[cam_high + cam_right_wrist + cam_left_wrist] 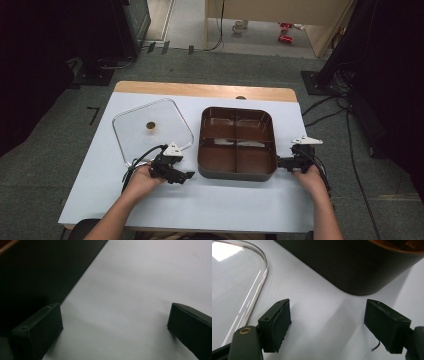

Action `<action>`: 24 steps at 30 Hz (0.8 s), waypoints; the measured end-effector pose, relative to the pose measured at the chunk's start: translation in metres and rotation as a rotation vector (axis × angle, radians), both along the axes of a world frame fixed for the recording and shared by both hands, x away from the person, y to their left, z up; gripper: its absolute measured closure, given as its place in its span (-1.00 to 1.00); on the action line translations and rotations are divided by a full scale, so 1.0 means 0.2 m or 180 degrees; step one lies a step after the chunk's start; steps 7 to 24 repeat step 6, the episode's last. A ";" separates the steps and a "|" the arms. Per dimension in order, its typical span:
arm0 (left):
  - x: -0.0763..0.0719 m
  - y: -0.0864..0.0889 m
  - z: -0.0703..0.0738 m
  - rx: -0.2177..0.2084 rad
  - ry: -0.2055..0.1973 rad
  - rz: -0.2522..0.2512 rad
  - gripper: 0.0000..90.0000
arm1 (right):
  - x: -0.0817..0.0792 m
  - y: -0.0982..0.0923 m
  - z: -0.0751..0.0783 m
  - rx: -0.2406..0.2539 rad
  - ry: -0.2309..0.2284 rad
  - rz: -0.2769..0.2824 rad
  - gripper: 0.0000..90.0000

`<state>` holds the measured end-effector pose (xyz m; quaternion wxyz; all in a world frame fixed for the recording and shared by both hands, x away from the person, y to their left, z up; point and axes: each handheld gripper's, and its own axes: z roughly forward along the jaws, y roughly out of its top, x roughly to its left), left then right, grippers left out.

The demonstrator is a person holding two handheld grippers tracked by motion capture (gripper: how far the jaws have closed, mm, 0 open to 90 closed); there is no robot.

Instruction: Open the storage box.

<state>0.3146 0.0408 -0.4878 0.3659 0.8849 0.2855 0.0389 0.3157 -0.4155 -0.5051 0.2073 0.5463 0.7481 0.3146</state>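
Listing the items on a white table (210, 200): one brown tray (237, 142), square with rounded corners, split by a cross partition into four compartments, dark outer wall, glossy inside; one clear lid (150, 127) of like shape, lying flat just left of the tray, with a small gold knob (150, 125) at its centre.

Left claw (186, 175): low over the table by the tray's near-left corner, jaws released and spread wide, nothing between them. The left gripper view adds what the high view lacks: the tray's rounded dark corner (359, 270) close ahead, the lid's ridged transparent rim (259, 280) to one side, and frayed black padding (283, 322) on the jaw faces.

Right claw (281, 162): at the tray's right wall, near the front corner. The right gripper view shows jaws released and wide apart over bare table, the tray's straight dark wall (50, 270) beside one jaw.

Table: matte white sheet, a wooden edge (205, 90) at the far side. Room: grey carpet (50, 130), black stands, trailing cables (325, 112), red cans (285, 32) on the far floor.
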 end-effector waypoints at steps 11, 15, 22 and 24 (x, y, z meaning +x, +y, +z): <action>0.00 0.00 0.00 -0.0061 0.0060 0.0069 -0.59 | 0.00 0.00 0.00 0.0004 0.0003 -0.0003 -1.00; 0.00 0.00 0.00 -0.0061 0.0060 0.0069 -0.59 | 0.00 0.00 0.00 0.0004 0.0003 -0.0003 -1.00; 0.00 0.00 0.00 -0.0061 0.0060 0.0069 -0.59 | 0.00 0.00 0.00 0.0004 0.0003 -0.0003 -1.00; 0.00 0.00 0.00 -0.0061 0.0060 0.0069 -0.59 | 0.00 0.00 0.00 0.0004 0.0003 -0.0003 -1.00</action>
